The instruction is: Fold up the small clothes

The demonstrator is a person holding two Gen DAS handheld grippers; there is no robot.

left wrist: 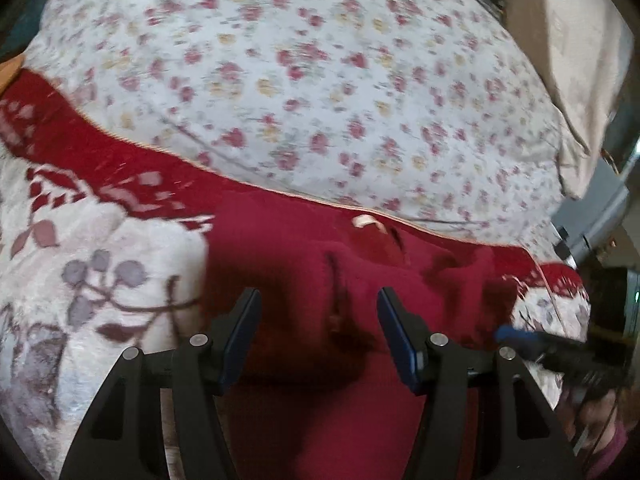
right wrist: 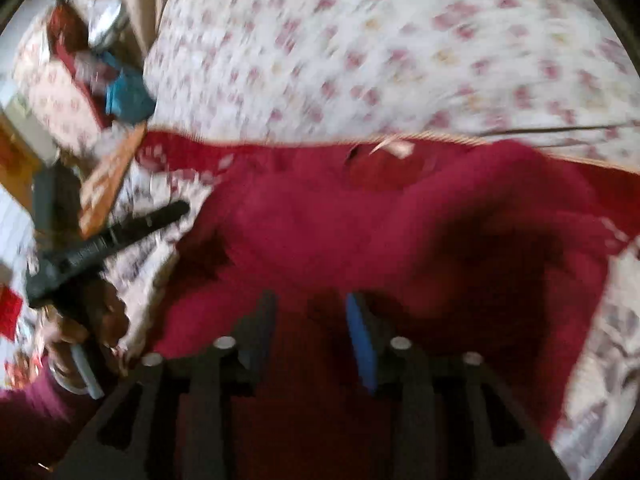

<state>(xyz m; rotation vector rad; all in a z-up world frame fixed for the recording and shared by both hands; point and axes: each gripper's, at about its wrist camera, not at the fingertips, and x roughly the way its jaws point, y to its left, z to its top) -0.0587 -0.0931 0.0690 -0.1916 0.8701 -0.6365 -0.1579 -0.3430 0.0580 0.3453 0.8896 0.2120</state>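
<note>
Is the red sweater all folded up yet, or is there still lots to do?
Not yet. Done so far: the red sweater lies on the bed blanket, collar tag facing up. Right now: both tools hover over it with fingers apart, the left tool and the right tool, neither pinching cloth. Still left: the folds themselves; none can be made out, though the blur hides detail.

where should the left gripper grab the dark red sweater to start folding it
Probably the raised ridge of the dark red sweater, which runs straight ahead between the open fingers of the left gripper. Come down from above and pinch across it: the fabric already stands up there, while the rest lies flat on the blanket and offers little to catch.
</note>
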